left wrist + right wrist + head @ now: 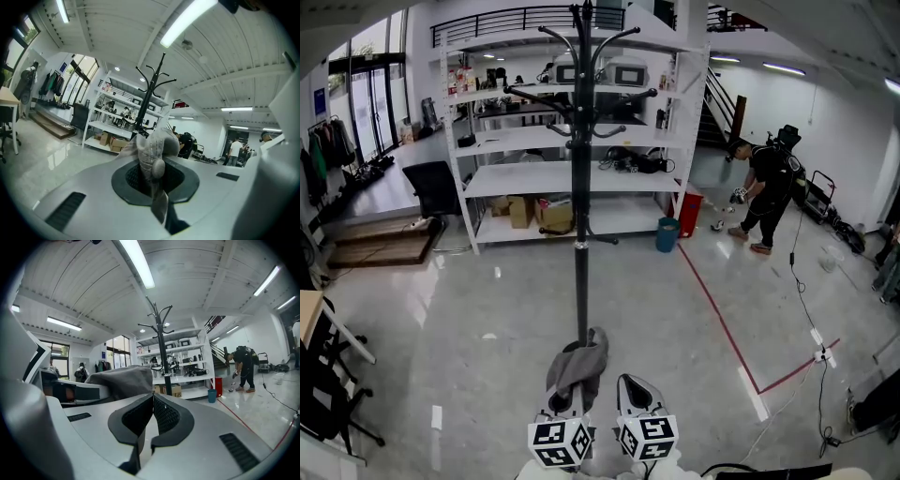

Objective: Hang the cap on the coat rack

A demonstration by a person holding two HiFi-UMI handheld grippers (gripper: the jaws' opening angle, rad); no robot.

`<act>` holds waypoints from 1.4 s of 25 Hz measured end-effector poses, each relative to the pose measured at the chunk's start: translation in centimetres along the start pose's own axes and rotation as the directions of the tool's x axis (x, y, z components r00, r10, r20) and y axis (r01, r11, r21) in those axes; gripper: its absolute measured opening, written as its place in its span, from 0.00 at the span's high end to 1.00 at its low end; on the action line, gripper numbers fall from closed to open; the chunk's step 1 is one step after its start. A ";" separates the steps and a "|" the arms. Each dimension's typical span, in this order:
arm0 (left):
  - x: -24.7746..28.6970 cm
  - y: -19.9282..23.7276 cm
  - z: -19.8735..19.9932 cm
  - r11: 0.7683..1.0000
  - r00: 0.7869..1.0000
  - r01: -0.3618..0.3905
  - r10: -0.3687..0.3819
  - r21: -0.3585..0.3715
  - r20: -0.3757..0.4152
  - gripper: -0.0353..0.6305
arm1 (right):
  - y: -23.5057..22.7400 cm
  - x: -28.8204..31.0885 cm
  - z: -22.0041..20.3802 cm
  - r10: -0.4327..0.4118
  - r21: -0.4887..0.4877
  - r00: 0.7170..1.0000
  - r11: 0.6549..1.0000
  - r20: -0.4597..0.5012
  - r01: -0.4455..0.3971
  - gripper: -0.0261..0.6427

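Grey cloth, the cap [578, 364], hung bunched from the left hand-held gripper [152, 176]. Its jaws were pinched almost together on a fold of the fabric, and a loose strip drooped below the grip. The right hand-held gripper [151, 420] was closed tip to tip on nothing, just beside the left one, with the cap's bulk on its left.

Straight ahead of both stood the rack [581, 187], its black pole [581, 281] upright on the floor [487, 300] and apart from the cap. Seen from the rack, the cap lay low, out in front of the foot of the pole, on the near side. The hooks [614, 39] curved out and up at the crown, with a lower ring of them beneath, all well above the cap.

Height looked like the relation that mattered. The rack's long axis ran vertically, and both grippers pointed roughly level at its lower part. The left hand was the one placed to act, as it already carried the cap. It would probably have to go forward and well up before a hook tip could enter the fabric. Bunched as it was, the cap offered no clear opening, and the free right gripper could help spread it.
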State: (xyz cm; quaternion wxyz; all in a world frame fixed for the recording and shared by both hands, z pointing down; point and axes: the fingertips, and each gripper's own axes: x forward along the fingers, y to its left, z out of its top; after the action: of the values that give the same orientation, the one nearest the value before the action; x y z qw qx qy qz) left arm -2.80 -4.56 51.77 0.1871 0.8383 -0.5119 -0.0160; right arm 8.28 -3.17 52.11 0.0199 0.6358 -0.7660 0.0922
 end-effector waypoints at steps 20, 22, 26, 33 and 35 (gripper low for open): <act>3.9 1.3 0.1 0.999 1.000 -0.021 0.021 0.036 -0.005 0.93 | -1.5 3.7 -1.1 -0.002 0.016 0.999 1.000 -0.035 0.003 0.94; 4.6 1.5 0.4 0.999 1.000 -0.021 0.021 0.039 0.000 0.93 | -1.7 4.5 -1.0 -0.001 0.014 0.999 1.000 -0.033 0.002 0.94; 6.2 2.1 0.9 0.999 1.000 -0.018 0.018 0.031 -0.002 0.93 | -2.1 6.3 -0.4 0.001 0.008 1.000 1.000 -0.031 -0.001 0.94; 9.2 3.0 2.2 1.000 1.000 -0.020 0.019 0.024 0.006 0.93 | -3.0 9.5 0.8 0.006 0.001 1.000 1.000 -0.020 -0.006 0.94; 10.1 3.3 2.7 0.999 1.000 -0.020 0.019 0.025 0.010 0.93 | -3.3 10.5 1.2 0.006 0.001 1.000 1.000 -0.018 -0.006 0.94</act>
State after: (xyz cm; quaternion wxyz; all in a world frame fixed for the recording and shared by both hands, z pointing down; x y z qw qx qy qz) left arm -1.38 -15.40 51.97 0.1742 0.8354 -0.5211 -0.0116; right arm 9.57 -14.10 52.83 0.0263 0.6326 -0.7677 0.0983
